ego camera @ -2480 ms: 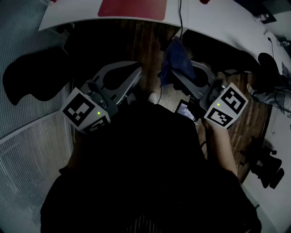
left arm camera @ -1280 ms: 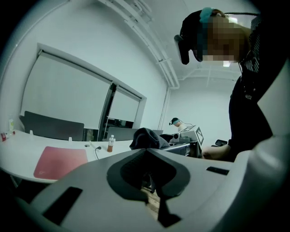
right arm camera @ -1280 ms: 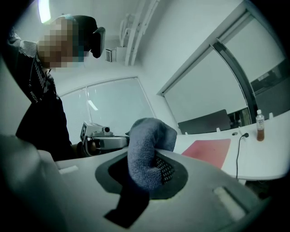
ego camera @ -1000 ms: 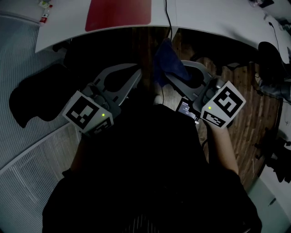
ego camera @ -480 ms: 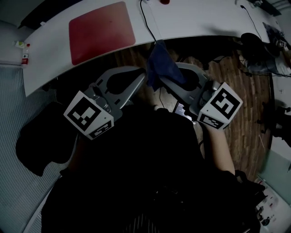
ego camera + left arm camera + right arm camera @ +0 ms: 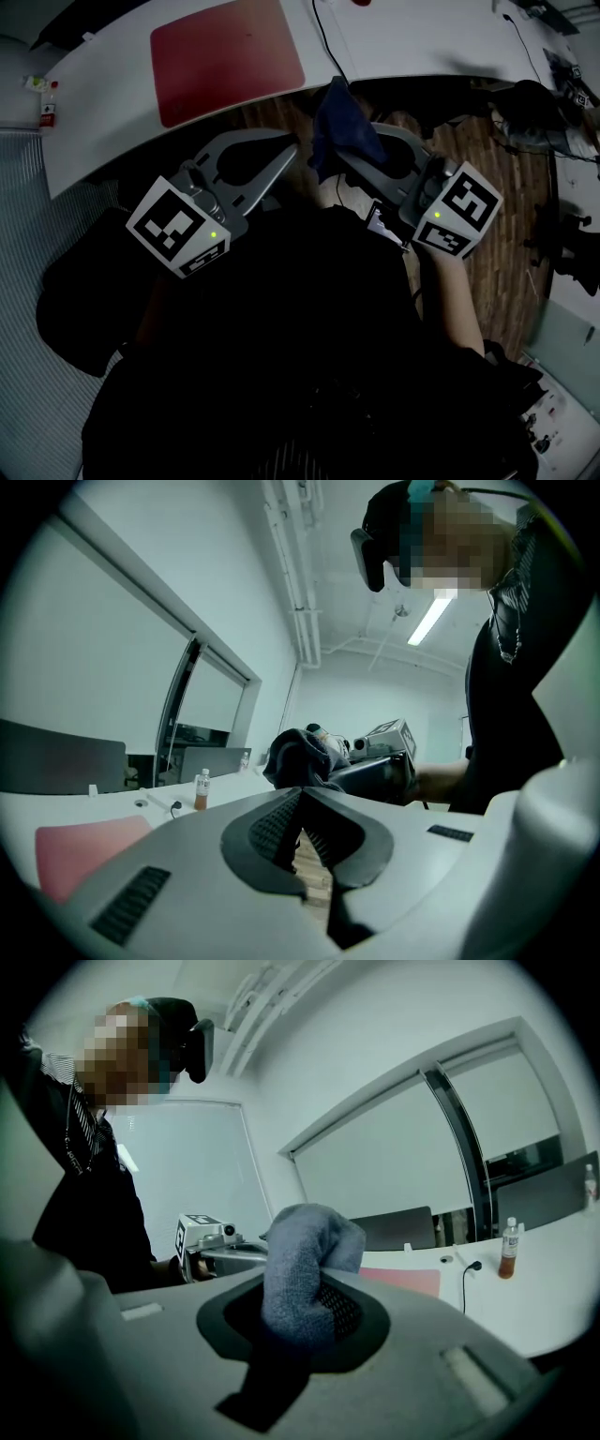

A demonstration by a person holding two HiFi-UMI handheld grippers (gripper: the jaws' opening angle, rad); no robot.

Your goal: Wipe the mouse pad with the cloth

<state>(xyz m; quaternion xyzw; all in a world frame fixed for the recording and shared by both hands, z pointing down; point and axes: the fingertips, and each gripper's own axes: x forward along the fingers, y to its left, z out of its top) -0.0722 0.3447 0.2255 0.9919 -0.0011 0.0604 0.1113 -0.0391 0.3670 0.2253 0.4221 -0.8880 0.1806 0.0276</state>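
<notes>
White desk [image 6: 422,37] ahead. Right gripper [image 6: 345,157] clamped shut on bunched blue cloth [image 6: 339,120], short of desk edge. Left gripper [image 6: 289,155] closed, empty, alongside. Red mouse pad [image 6: 225,58] flat on desk, unwiped. Risk noted: wadded cloth could skid unpinned pad.

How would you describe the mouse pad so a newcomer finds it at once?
Find the long white desk curving across the top of the head view. On its left part, near the front edge, lies the mouse pad. It is the only red rectangle there, beside a thin black cable.
</notes>
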